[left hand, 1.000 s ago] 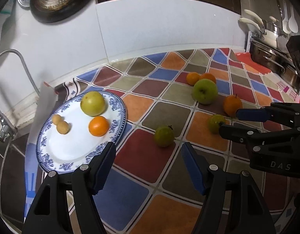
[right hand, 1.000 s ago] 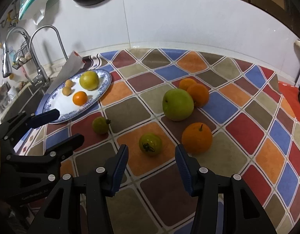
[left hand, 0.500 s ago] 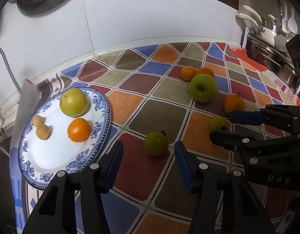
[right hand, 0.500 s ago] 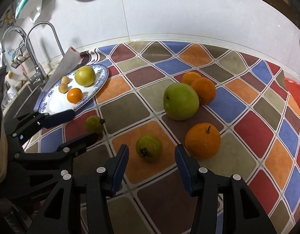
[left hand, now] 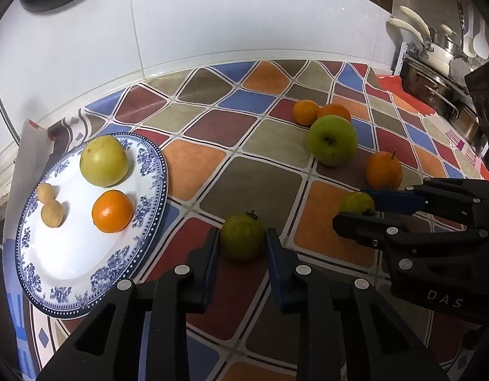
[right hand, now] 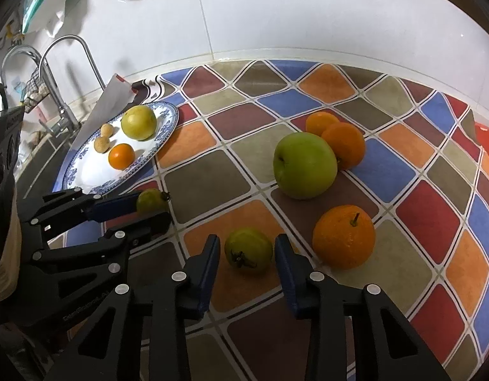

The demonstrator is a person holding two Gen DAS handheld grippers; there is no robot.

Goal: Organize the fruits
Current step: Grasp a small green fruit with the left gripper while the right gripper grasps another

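Observation:
A blue-patterned white plate (left hand: 70, 254) holds a yellow-green fruit (left hand: 103, 165), an orange (left hand: 112, 211) and two small tan fruits (left hand: 52, 212). My left gripper (left hand: 243, 243) has its pads against both sides of a small green fruit (left hand: 242, 237) on the mat. My right gripper (right hand: 246, 254) is open around a second small green fruit (right hand: 248, 250), with small gaps on each side. A large green apple (right hand: 304, 165), two oranges (right hand: 343, 144) behind it and a stemmed orange (right hand: 343, 241) lie to the right.
A coloured diamond-pattern mat (right hand: 419, 216) covers the counter. A sink with a tap (right hand: 60, 73) is at the left behind the plate. Pots and utensils (left hand: 435, 47) stand at the far right. A white tiled wall (left hand: 244, 16) runs behind.
Both grippers moved forward and down onto their green fruits. The left jaws narrowed until they met the fruit. The right jaws stayed apart.

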